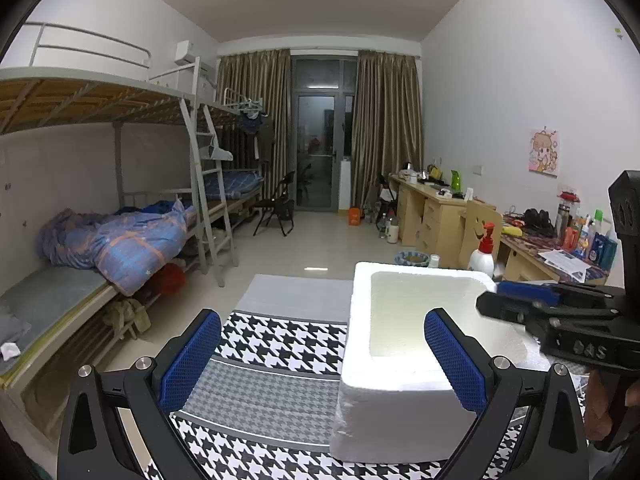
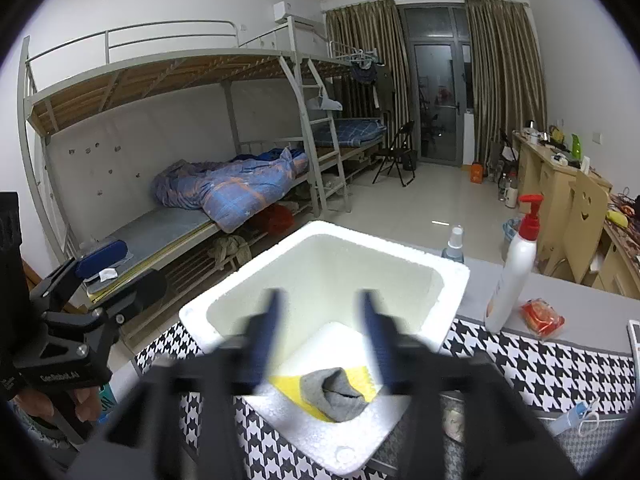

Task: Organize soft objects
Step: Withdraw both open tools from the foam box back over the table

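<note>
right gripper (image 2: pixel 320 340): blurry in its own view, but the blue pads look spread fairly wide with nothing between them. It hangs right over the open foam box.

left gripper (image 1: pixel 324 360): wide open too, holding nothing, sitting at the near-left side of the box with its right finger in front of the box's near wall.

grey sock (image 2: pixel 338 394): already down in the foam box, bunched up, lying on a yellow cloth (image 2: pixel 362 378) on the box floor, toward the near wall (long axis hard to call since it's crumpled).

foam box (image 2: pixel 454 286): white styrofoam, open top, standing on the houndstooth tablecloth (image 2: pixel 540 364) toward the table's left edge.

key relation: the sock lies straight below and just ahead of the right gripper's fingers, so the right one is clearly nearer; the left is outside the box wall.

other stuff: white pump bottle with red top (image 2: pixel 516 268) to the right of the box, orange-red packet (image 2: pixel 542 318) beside it, and a face mask (image 2: pixel 576 420) near the table's right front edge (probably the next soft thing, just my guess).

in the way: the pump bottle and packet stand back from the mask, so I'd guess they stay clear of the way to it; the box walls are what to clear coming out.
</note>
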